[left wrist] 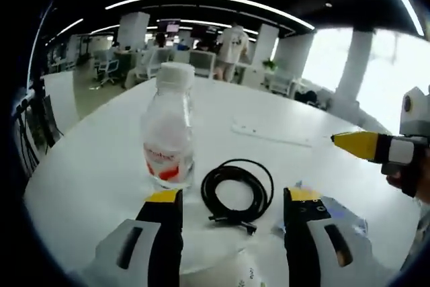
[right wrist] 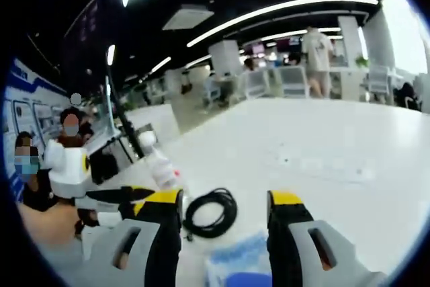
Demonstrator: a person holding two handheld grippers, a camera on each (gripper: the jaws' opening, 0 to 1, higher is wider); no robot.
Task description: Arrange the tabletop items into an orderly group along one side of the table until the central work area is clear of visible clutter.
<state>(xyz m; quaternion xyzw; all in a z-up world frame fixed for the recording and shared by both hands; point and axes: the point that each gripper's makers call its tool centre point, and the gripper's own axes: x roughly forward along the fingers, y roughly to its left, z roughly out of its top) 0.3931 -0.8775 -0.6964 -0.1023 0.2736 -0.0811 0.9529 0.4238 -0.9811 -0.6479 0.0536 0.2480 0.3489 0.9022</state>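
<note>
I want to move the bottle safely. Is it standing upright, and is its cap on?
Upright and capped. The bottle stands on its base on the white table, with a white cap on top.

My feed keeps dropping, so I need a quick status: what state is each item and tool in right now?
Water bottle: upright on the table, cap on, nearly empty, not held.
Black cable: coiled, lying flat beside the bottle, untouched.
Blue packet: lying flat near the table edge, between the right tool's jaws, not gripped.
Left tool: open, empty.
Right tool: open, empty.
White table: centre not yet cleared.
</note>
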